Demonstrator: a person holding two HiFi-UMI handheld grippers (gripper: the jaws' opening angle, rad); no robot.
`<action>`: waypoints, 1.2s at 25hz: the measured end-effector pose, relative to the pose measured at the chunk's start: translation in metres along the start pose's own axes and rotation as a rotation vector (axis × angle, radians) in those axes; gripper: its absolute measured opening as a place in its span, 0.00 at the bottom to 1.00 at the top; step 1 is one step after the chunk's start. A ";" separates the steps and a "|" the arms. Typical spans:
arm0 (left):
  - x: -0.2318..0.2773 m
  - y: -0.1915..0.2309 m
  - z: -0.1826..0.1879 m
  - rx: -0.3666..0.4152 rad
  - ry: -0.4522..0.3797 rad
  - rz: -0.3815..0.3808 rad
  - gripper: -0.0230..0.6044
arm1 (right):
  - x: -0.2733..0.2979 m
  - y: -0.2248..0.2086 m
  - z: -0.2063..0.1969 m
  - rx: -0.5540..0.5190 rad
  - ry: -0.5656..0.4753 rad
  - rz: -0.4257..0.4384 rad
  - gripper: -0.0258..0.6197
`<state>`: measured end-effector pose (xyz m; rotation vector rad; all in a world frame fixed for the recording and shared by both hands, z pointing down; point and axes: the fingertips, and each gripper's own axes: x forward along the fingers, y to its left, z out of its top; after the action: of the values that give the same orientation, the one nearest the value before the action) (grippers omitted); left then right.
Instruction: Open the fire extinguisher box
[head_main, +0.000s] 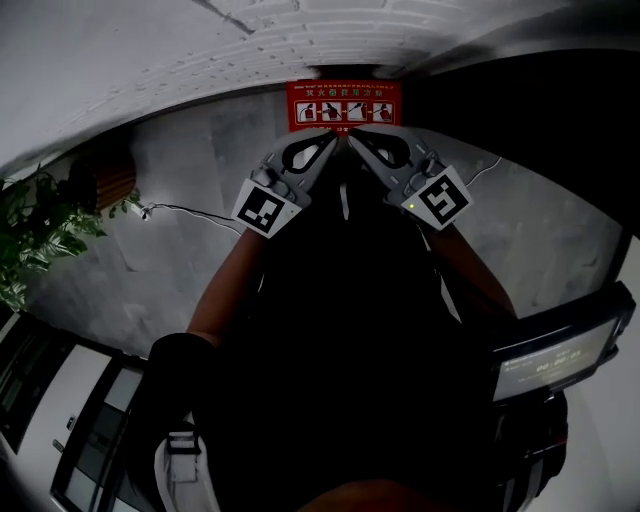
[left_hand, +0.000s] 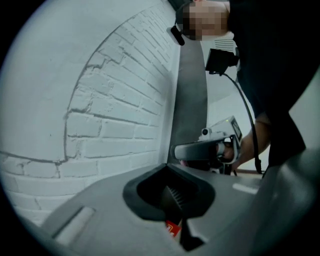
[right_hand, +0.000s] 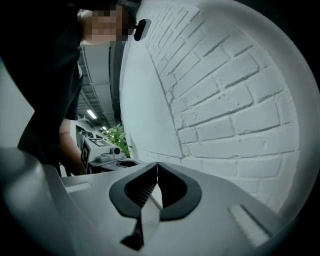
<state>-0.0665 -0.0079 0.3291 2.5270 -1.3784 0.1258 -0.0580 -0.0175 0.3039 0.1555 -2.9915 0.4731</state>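
Note:
The red fire extinguisher box stands against the foot of the white brick wall, with white pictograms on its top face. My left gripper and right gripper hang just in front of it, tips almost meeting. In the left gripper view the jaws of the left gripper stand together with nothing held; a sliver of red box shows through the gap behind them, and the right gripper lies across ahead. In the right gripper view the right gripper is shut and empty before the bricks.
A white brick wall runs behind the box. A green plant stands at the left, and a thin cable lies on the grey floor. A dark device with a lit screen sits at the right. My dark-clothed body fills the middle.

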 end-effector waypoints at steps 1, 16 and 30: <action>0.001 0.004 -0.006 -0.009 0.006 -0.009 0.04 | 0.004 -0.004 -0.004 -0.006 0.007 -0.008 0.06; 0.051 0.053 -0.153 -0.040 0.160 -0.096 0.04 | 0.012 -0.093 -0.203 0.256 0.101 -0.246 0.06; 0.089 0.019 -0.307 -0.058 0.368 -0.184 0.04 | -0.037 -0.117 -0.374 0.821 -0.001 -0.624 0.06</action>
<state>-0.0193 -0.0081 0.6453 2.4126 -0.9899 0.4805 0.0268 -0.0078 0.6885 1.0811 -2.3440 1.5189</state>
